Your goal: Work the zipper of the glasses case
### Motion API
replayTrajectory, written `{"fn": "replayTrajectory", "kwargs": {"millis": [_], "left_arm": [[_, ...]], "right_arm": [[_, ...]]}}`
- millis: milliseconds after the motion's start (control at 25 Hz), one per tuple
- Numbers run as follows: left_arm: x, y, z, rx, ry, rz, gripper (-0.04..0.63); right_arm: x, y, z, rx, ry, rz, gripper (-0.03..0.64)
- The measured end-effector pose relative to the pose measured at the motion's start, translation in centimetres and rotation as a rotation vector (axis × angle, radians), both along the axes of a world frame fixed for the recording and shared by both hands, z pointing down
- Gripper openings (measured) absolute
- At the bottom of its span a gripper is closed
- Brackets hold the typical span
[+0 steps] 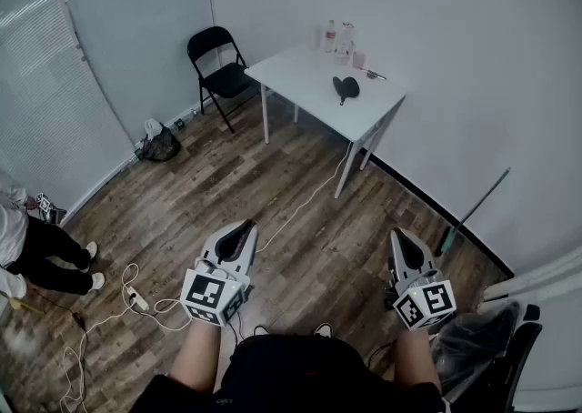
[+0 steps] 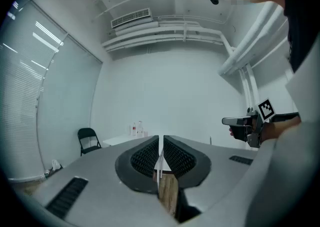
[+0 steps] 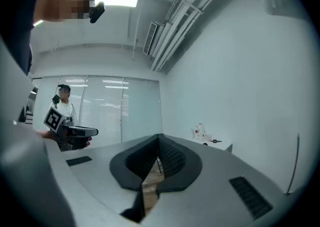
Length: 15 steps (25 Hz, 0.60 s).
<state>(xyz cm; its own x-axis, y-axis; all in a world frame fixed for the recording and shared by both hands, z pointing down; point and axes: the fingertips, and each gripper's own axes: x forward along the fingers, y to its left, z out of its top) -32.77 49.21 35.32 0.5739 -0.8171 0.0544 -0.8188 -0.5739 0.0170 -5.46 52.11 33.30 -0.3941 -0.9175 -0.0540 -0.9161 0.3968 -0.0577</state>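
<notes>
grey shells, black ribbed pads: two grippers, both held level close to the person's body. left gripper (image 1: 246,227): jaws pressed together, nothing between them. right gripper (image 1: 399,235): likewise closed and empty. below and ahead lies a brown wood-plank floor (image 1: 309,229), with broad open room between the grippers and the table. one white power strip (image 1: 136,297) with loose cables lies at near left; one white cable (image 1: 309,193) runs on toward the table. one second person (image 1: 36,252) stands at the left edge, by the blinds (image 1: 45,84). one dark bag (image 1: 162,142) sits at the foot of the wall. far: one white table (image 1: 291,70) against the pale wall, with one black folding chair (image 1: 218,61) just beside its left end. on the table top lies one dark glasses case (image 1: 346,86), well apart from both grippers, and two bottles (image 1: 330,35) stand near it at the back edge. one long-handled tool (image 1: 475,206) leans on the right-hand wall.
</notes>
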Motion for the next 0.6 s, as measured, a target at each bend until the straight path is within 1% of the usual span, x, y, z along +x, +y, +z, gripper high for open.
{"fn": "replayTrajectory", "kwargs": {"millis": [120,320,600], "left_arm": [[0.3,0.3,-0.3,0.008,-0.005,0.000,0.047],[0.5,0.5,-0.2,-0.002,-0.008,0.002,0.047],[1.5,1.1,-0.1,-0.002,-0.005,0.011,0.047]], "right_arm": [[0.1,0.4,0.1,-0.009,-0.010,-0.002,0.021],[0.2,0.7,0.2,-0.020,-0.002,-0.004,0.021],[0.9,1.1,0.6,-0.023,-0.044,-0.016,0.021]]}}
